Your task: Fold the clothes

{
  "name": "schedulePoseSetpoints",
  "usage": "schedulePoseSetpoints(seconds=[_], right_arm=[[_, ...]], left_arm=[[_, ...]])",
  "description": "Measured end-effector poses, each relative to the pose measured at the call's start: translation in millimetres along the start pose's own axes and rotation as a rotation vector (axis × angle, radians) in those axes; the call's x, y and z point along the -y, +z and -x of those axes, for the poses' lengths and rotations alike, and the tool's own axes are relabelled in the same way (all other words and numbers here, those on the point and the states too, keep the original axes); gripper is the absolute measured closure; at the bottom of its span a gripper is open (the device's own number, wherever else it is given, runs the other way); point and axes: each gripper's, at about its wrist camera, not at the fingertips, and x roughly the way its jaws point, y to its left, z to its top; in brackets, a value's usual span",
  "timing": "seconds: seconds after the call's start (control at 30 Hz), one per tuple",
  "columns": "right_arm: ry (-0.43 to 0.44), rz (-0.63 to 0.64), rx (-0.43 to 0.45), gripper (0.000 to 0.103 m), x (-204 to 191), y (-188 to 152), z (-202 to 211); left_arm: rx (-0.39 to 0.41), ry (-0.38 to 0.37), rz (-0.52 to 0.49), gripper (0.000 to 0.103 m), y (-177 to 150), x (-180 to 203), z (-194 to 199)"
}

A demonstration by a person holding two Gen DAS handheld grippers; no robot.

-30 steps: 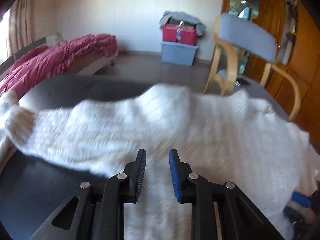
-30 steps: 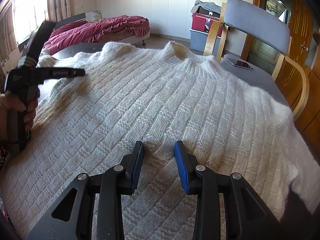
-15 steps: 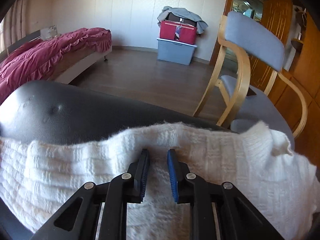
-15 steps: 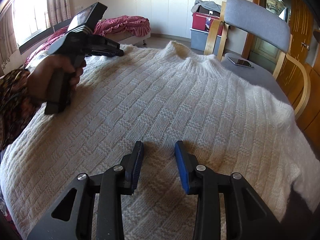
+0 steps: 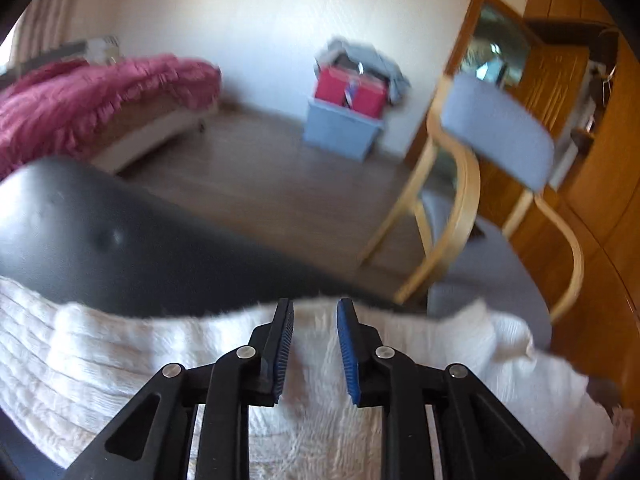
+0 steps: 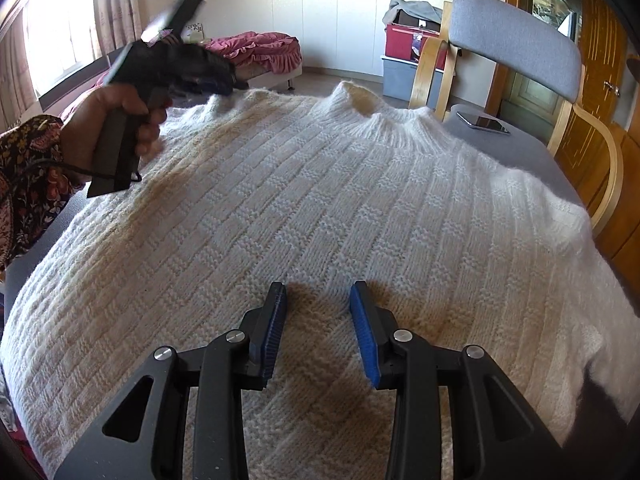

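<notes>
Sweater [image 6: 320, 208] lies flat, spread over the dark table [image 5: 120, 248], collar [image 6: 360, 100] at the far side, phone [image 6: 482, 123] just beside the far right shoulder.

Step, as I judge it: fold the left side in. To do it well, I keep a firm bite on the far left edge, lift only enough to clear the knit, carry it across toward the middle in a straight line and lay it down flat without dragging the body. I use the other gripper as a hold-down so the body does not slide.

Left gripper [image 5: 315, 308]: fingers narrow, sweater edge bunched between the pads, and it looks pinched, since the knit peaks up at the tip. My left hand [image 6: 116, 116] holds it raised and pointed down toward the far left shoulder; view is blurred.

Right gripper [image 6: 318, 292]: fingers partly apart, nothing between them, low over the sweater's near middle and angled down. Whether it touches, I cannot tell.
</notes>
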Motion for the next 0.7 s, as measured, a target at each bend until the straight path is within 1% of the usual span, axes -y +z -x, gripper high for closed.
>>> schedulePoseSetpoints(seconds=[0.03,0.1,0.17,0.23,0.27,0.33,0.43,0.47,0.53,0.63,0.67,0.7], right_arm=[[0.000,0.000,0.000,0.066,-0.3,0.0,0.1],[0.000,0.000,0.000,0.066,-0.9,0.2,0.3],[-0.001,0.000,0.000,0.066,-1.2,0.2,0.3],[-0.002,0.002,0.000,0.066,-1.4,0.2,0.2],[-0.003,0.002,-0.001,0.066,-1.4,0.4,0.0],[-0.004,0.003,-0.001,0.066,-1.5,0.7,-0.2],[-0.008,0.006,-0.001,0.066,-2.3,0.7,-0.4],[-0.008,0.006,-0.002,0.066,-2.5,0.7,-0.5],[-0.006,0.005,-0.002,0.066,-1.8,0.6,-0.4],[-0.003,0.003,-0.002,0.065,-0.9,0.9,-0.4],[-0.002,0.002,-0.002,0.065,-0.7,0.8,-0.4],[-0.001,0.001,-0.001,0.065,-0.7,0.7,-0.2]], left_arm=[[0.019,-0.003,-0.012,0.081,-1.1,4.0,2.4],[-0.010,0.025,-0.113,0.081,-8.5,22.8,-7.2],[-0.045,0.076,-0.201,0.083,-16.5,35.6,-21.8],[-0.084,0.130,-0.234,0.085,-21.9,40.1,-38.2],[-0.119,0.142,-0.220,0.085,-22.4,37.2,-46.7],[-0.110,0.157,-0.205,0.085,-13.4,35.4,-52.6],[-0.118,0.157,-0.185,0.084,-10.6,26.9,-60.2],[-0.117,0.137,-0.167,0.084,-10.4,23.2,-59.2],[-0.112,0.069,-0.107,0.084,-10.7,10.1,-54.9],[-0.106,-0.045,0.003,0.084,-5.2,-14.6,-51.0],[-0.096,-0.077,0.049,0.084,-7.2,-25.2,-42.9],[-0.082,-0.084,0.080,0.084,-7.2,-31.2,-36.3]])
